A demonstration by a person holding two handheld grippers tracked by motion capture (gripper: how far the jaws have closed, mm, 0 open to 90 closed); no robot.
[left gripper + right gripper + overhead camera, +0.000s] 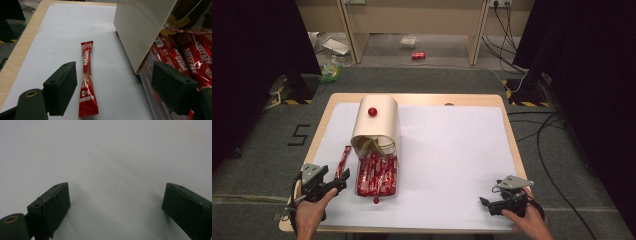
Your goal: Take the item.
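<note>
1. One red coffee stick sachet [87, 80] lies flat on the white mat [452, 150], just beside the cream box [376, 122], on that box's left in the high view.
2. In the left gripper view the sachet lies lengthwise between the two black jaws, nearer the left one, with neither pad touching it.
3. Left gripper [341, 179] is wide open with nothing held. Its tips point toward the near end of the sachet.
4. Right gripper [484, 202] is also spread open and empty, over bare mat at the near right of the tabletop [319, 125], well apart from the sachet.
5. The sachet is a slim, glossy foil tube, crimped at both ends, with white lettering.
6. The box is smooth and matt with a rounded top and a small red knob [372, 111]. A clear tray [377, 175] packed with more red sachets juts from its open end.
7. Both hands come in from the near edge, the left hand [309, 212] wrapped around its gripper's body and angled toward the box, the right hand [529, 222] low by the tabletop's corner.
</note>
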